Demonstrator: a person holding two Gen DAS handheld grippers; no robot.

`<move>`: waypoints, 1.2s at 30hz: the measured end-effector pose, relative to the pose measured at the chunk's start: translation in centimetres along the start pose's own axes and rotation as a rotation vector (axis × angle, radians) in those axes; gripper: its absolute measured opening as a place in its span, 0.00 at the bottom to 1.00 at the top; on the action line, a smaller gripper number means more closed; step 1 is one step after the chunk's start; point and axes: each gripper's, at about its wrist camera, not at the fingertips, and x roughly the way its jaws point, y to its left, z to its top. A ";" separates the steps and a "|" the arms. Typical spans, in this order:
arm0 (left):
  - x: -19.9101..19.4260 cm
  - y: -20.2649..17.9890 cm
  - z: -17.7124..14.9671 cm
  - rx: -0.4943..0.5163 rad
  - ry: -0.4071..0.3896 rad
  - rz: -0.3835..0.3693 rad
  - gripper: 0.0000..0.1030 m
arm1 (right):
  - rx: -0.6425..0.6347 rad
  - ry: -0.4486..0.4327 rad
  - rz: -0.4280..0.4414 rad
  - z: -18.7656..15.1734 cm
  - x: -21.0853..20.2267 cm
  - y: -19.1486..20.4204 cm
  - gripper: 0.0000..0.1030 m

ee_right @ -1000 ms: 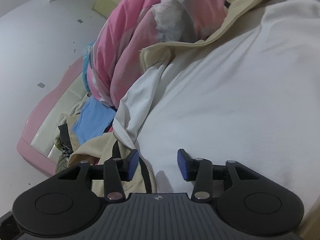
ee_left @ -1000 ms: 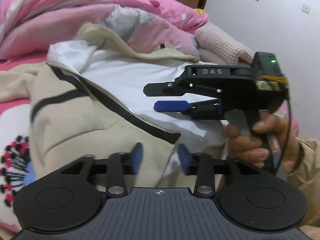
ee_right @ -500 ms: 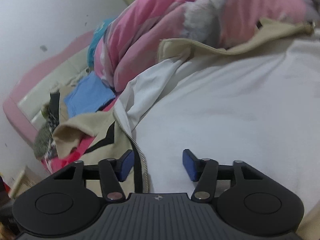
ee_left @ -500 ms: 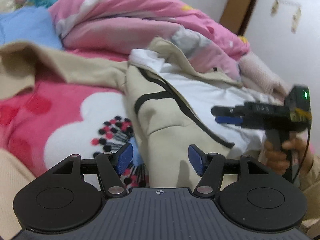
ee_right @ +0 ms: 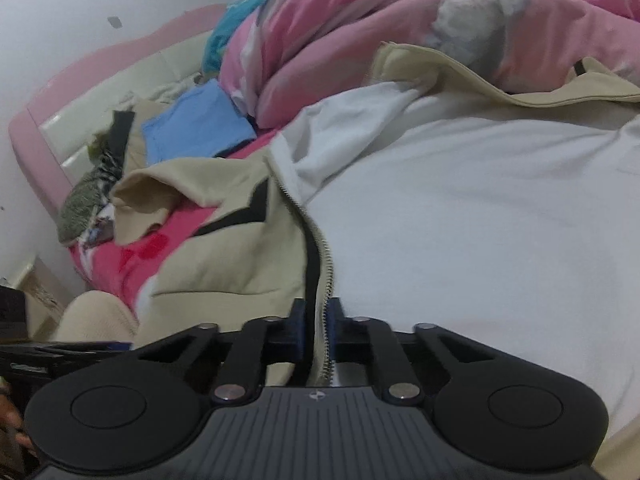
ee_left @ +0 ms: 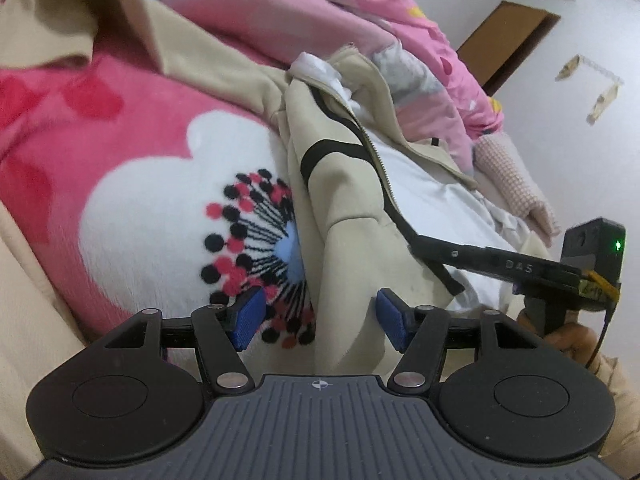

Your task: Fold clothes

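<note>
A beige zip jacket point(ee_left: 344, 200) with black stripes lies open on the bed, its white lining point(ee_right: 460, 220) facing up. My right gripper point(ee_right: 317, 328) has the jacket's zipper edge point(ee_right: 326, 264) between its blue pads, and its jaws are closing on it. From the left wrist view the right gripper point(ee_left: 420, 245) sits low on that black zipper band. My left gripper point(ee_left: 320, 320) stands open just above the jacket's folded left edge, its pads not pressing on the cloth.
A bunched pink quilt point(ee_left: 320, 12) lies behind the jacket. The bed is covered by a pink blanket point(ee_left: 160, 200) with a white flower. A blue cloth point(ee_right: 196, 128) and other clothes lie by the pink headboard point(ee_right: 80, 76). A hand point(ee_left: 568, 340) holds the right gripper.
The right gripper's jaws have come together on the zipper edge. The left gripper has swung away from the right one toward the jacket's left edge, and its jaws have widened.
</note>
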 end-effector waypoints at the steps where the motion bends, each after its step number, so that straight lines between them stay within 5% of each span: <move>1: -0.1 0.3 -0.1 -0.012 0.000 -0.015 0.59 | 0.004 -0.010 -0.001 0.0 -0.5 0.0 0.07; 10: 0.3 0.9 -0.6 -0.058 0.059 -0.135 0.59 | 0.056 -0.009 -0.065 -2.5 -4.7 -1.0 0.07; 22: 2.1 -0.3 -1.1 -0.017 0.143 -0.134 0.58 | 0.107 -0.017 -0.090 -4.4 -5.9 -2.2 0.07; 27: 2.5 -0.3 -1.3 -0.020 0.175 -0.125 0.58 | 0.080 -0.069 -0.110 -3.0 -8.5 -2.6 0.21; 30: 2.7 -0.1 -1.3 -0.021 0.178 -0.127 0.58 | 0.001 -0.133 -0.225 -0.7 -11.0 -3.3 0.37; 33: 2.8 -0.1 -1.3 -0.026 0.178 -0.129 0.58 | -0.108 -0.115 -0.393 2.8 -11.5 -4.6 0.37; 36: 2.9 -0.1 -1.4 -0.030 0.177 -0.130 0.58 | -0.194 -0.014 -0.466 6.0 -10.0 -6.4 0.38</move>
